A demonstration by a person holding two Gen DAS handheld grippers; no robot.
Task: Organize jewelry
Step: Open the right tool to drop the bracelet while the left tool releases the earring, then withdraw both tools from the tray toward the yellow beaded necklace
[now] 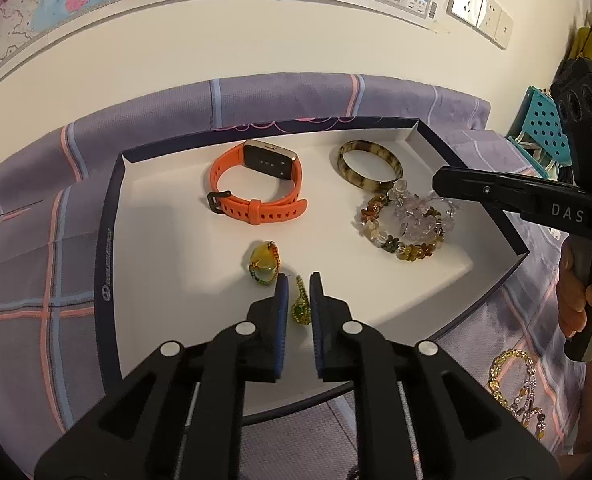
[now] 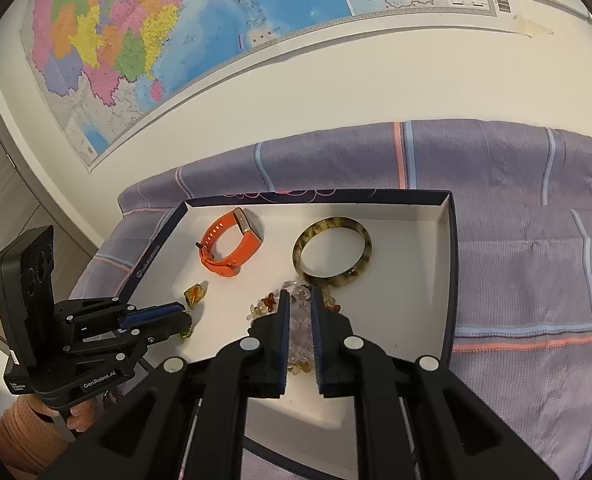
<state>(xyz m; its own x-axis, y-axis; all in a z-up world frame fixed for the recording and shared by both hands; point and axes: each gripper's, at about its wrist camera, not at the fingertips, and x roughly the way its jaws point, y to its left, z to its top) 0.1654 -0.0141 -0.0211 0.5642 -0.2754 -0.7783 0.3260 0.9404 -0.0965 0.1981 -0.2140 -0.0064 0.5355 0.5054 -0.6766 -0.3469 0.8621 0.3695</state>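
Note:
A white tray with a dark rim [image 1: 105, 240] [image 2: 452, 280] holds an orange watch [image 1: 255, 184] [image 2: 227, 248], a mottled brown bangle [image 1: 370, 166] [image 2: 332, 252], a coloured bead bracelet [image 1: 396, 240] [image 2: 261, 306] and a yellow-stone ring [image 1: 264, 262] [image 2: 195, 294]. My left gripper [image 1: 299, 278] [image 2: 183, 316] is low at the tray's near edge. A small green ring [image 1: 302, 306] lies on the floor between its slightly parted pads, which do not press it. My right gripper [image 2: 298, 294] [image 1: 440, 180] is shut on a pale crystal bracelet [image 2: 300, 328] [image 1: 416, 212] resting over the bead bracelet.
The tray lies on a purple checked cloth [image 1: 35, 240] against a wall with a map. More beaded bracelets [image 1: 516, 384] lie on the cloth right of the tray. A teal perforated basket [image 1: 544, 120] stands at far right. A hand [image 1: 576, 300] grips the right tool.

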